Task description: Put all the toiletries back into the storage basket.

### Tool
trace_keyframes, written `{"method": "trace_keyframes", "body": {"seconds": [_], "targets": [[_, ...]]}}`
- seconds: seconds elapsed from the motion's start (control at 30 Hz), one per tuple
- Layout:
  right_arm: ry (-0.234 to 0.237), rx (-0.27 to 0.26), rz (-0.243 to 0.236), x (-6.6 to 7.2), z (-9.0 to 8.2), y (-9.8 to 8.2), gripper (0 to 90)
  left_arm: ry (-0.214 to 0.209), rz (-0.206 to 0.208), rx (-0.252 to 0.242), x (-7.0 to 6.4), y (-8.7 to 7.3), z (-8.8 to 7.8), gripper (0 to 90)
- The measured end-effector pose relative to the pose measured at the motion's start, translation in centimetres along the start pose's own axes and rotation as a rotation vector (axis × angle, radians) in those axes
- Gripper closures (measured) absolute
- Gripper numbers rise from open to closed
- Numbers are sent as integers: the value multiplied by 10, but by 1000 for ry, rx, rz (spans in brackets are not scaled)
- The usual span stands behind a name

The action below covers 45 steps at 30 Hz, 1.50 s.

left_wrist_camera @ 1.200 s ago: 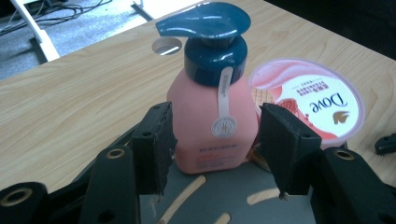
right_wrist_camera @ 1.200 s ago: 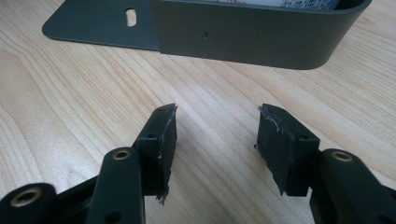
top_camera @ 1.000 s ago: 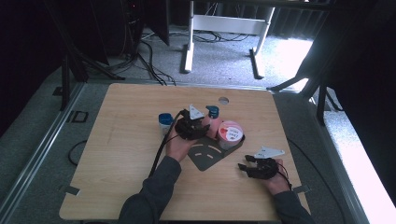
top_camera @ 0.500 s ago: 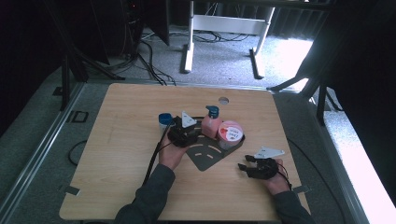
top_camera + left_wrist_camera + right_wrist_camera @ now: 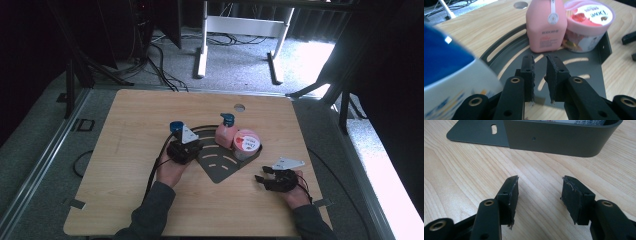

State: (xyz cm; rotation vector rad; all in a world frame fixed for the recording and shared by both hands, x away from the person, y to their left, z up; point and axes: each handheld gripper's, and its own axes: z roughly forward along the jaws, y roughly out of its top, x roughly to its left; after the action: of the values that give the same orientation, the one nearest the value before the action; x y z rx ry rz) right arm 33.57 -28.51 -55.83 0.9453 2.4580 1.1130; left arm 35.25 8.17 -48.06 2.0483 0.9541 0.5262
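Left tool (image 5: 539, 75) has just been closing, jaws nearly together on nothing, right beside the blue-capped bottle (image 5: 446, 75). Right tool (image 5: 539, 195) rests released on the table (image 5: 461, 182), near the dark tray (image 5: 559, 140).

Both forearms wear dark grey long sleeves (image 5: 150, 212). The left gripper (image 5: 539, 75) is black, with brass-ringed screw holes along its arms and ragged black pads on its fingers (image 5: 530, 72). A grey three-cornered plate (image 5: 287, 163) tops the black right gripper (image 5: 539, 197), and a black cable (image 5: 152, 172) trails from the left one.

L hand-held gripper (image 5: 183, 145) beside blue-capped jar (image 5: 176, 127), by pink bottle (image 5: 226, 135).
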Motion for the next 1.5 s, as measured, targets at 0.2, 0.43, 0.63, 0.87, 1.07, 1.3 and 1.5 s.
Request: {"method": "trace_keyframes", "body": {"seconds": [0.2,0.43,0.63,0.87,1.07,1.3,1.5], "targets": [[1,1,5,0,0,0,469,-35,2,7,8,-9,-13,699],[2,0,9,0,0,0,469,-31,-5,2,17,-16,-27,656],[2,-1,9,0,0,0,469,-16,-14,13,26,-21,-37,635],[2,-2,8,0,0,0,469,-15,-37,14,35,-28,-44,601],[1,-2,9,0,0,0,469,1,-58,13,42,-31,-49,562],[1,-2,8,0,0,0,469,30,-84,11,54,-29,-54,487],[1,-2,9,0,0,0,468,56,-80,-10,59,-25,-57,436]]}}
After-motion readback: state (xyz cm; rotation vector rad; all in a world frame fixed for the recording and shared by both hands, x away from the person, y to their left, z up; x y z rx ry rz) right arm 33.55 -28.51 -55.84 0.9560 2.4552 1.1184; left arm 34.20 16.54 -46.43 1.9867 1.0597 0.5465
